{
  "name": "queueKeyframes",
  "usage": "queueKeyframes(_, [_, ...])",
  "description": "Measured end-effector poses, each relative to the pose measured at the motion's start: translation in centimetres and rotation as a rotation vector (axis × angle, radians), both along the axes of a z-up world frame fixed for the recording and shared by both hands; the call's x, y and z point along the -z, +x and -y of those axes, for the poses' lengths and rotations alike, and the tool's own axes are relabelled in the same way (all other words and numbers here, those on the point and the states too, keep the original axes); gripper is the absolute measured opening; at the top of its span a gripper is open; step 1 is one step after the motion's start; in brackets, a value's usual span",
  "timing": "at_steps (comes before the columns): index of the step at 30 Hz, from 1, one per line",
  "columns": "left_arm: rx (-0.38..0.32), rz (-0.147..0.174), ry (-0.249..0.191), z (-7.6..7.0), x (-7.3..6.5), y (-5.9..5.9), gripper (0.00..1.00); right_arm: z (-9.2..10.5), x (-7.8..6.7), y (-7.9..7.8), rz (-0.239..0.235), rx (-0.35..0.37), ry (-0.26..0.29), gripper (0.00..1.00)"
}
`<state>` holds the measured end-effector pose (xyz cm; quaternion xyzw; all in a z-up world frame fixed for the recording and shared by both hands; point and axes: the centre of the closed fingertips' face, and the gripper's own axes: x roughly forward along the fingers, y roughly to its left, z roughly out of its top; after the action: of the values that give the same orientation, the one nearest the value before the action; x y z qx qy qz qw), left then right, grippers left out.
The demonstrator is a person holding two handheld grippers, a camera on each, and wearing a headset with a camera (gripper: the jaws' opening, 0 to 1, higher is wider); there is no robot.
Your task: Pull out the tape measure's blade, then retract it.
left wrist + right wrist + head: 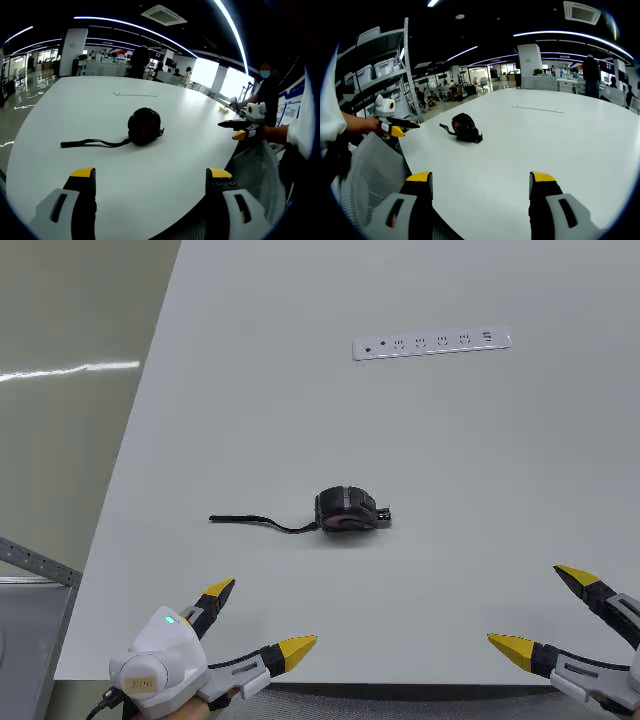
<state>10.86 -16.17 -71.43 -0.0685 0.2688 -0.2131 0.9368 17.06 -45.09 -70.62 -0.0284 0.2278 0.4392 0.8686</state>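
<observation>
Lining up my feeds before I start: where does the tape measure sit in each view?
Head view: tape measure near picture centre, its strap trailing left.
Left gripper view: tape measure just left of centre, mid-height.
Right gripper view: tape measure left of centre, mid-height.
Shared landmark: the white power strip, lying on the table beyond it.
</observation>
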Motion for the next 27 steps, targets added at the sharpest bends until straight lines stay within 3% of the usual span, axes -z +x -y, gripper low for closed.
queueKeyframes(27, [0.003, -0.001, -0.001, 0.09, 0.16, -0.09, 0.89, 0.0, 0.14, -0.1, -0.004, -0.003, -0.003, 0.8])
